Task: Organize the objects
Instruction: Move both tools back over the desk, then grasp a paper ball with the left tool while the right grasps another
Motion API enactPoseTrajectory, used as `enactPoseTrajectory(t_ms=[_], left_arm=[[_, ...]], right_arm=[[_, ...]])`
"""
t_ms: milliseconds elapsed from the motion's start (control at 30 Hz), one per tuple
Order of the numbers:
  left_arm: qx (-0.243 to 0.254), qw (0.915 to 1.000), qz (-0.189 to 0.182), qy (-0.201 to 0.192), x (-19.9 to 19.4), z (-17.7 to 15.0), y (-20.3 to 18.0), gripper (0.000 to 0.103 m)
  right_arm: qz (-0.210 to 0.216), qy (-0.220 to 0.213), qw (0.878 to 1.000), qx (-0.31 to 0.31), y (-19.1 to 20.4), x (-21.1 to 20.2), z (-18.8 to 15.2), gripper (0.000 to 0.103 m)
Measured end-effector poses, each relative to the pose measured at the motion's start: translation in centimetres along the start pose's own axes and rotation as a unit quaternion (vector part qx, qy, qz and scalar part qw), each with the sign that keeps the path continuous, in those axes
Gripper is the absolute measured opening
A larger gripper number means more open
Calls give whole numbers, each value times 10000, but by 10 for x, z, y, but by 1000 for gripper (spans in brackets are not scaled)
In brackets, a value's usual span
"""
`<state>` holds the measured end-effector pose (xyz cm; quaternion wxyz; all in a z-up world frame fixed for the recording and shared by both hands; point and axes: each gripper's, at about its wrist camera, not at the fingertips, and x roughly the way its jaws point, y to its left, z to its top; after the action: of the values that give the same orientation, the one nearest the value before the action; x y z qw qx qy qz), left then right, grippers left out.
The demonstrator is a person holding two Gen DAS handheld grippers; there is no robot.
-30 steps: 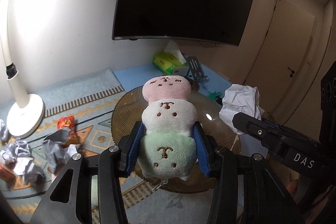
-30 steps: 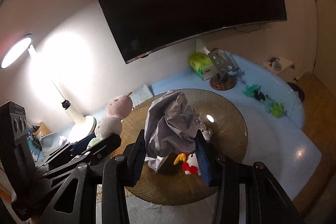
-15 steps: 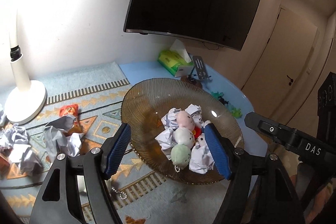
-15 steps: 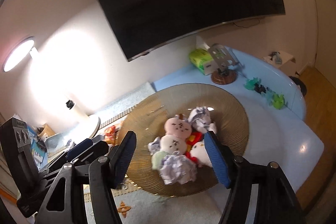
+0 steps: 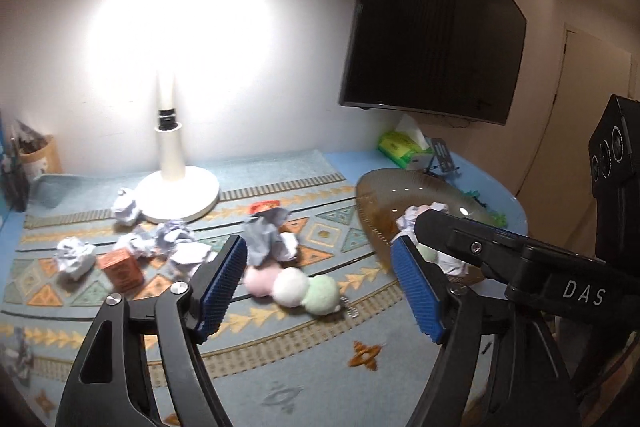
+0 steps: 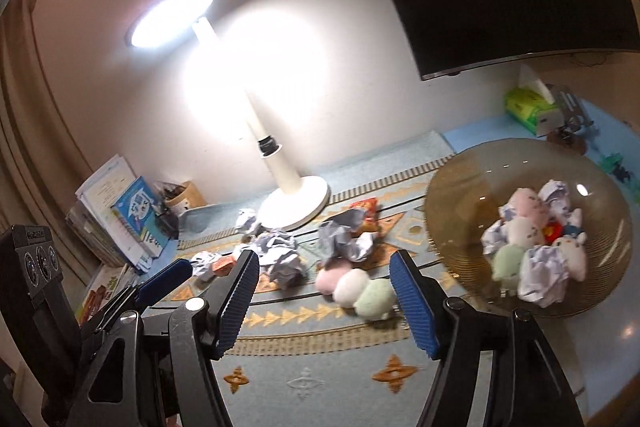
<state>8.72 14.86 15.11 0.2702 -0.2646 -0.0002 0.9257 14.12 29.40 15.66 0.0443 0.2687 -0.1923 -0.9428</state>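
Observation:
A pink, white and green plush dumpling toy (image 5: 294, 285) lies on the patterned mat, also in the right wrist view (image 6: 354, 287). A brown glass bowl (image 6: 452, 211) at the right holds a second such plush (image 6: 518, 231), crumpled paper and small toys. Several crumpled paper balls (image 5: 176, 241) and an orange box (image 5: 120, 269) lie left of the plush on the mat. My left gripper (image 5: 320, 291) is open and empty above the mat, the plush between its fingers in view. My right gripper (image 6: 326, 303) is open and empty, just right of the left one.
A lit white desk lamp (image 5: 176, 183) stands behind the papers. A dark TV (image 5: 432, 27) hangs on the wall. A green tissue box (image 5: 400, 147) and phone stand sit behind the bowl (image 5: 376, 195). Books (image 6: 116, 211) stack at the far left.
A second ago the left gripper held a plush and the right a paper ball over the bowl; both were released into it. Both grippers then swung left over the mat.

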Motion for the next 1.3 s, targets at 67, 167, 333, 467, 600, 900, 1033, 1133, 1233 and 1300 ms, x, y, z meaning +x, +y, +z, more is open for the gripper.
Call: enactPoseTrajectory(t_ms=[67, 167, 333, 467, 600, 900, 1033, 1133, 1233, 1300], left_arm=[[-82, 9994, 297, -142, -13, -9, 20, 98], [-345, 9966, 736, -142, -27, -30, 61, 101], [-872, 9839, 1541, 249, -34, -78, 137, 101], [-1643, 9751, 1446, 369, -38, -102, 181, 101], [-1579, 9715, 1726, 376, -31, -110, 189, 101], [-1752, 9610, 2026, 688, -18, -116, 199, 101], [-1884, 9596, 1970, 700, -20, -118, 204, 101], [-1959, 9580, 1985, 661, -22, -119, 207, 101], [-2003, 9581, 1950, 629, -23, -118, 209, 101], [-2038, 9577, 1938, 604, -24, -117, 210, 101]], right_arm=[[164, 12, 9999, -46, 14, 14, -11, 74], [256, 117, 9995, -150, 30, 41, -31, 84], [-197, 524, 9977, -374, 40, 94, -65, 85], [-221, 771, 9960, -384, 39, 120, -79, 85], [-380, 800, 9946, -537, 41, 125, -83, 87], [-927, 1025, 9815, -1322, 67, 141, -96, 92], [-881, 1013, 9841, -1163, 61, 139, -94, 92], [-881, 1048, 9840, -1139, 61, 140, -94, 92], [-879, 1035, 9833, -1209, 64, 139, -94, 92], [-798, 980, 9851, -1165, 63, 137, -93, 92]])
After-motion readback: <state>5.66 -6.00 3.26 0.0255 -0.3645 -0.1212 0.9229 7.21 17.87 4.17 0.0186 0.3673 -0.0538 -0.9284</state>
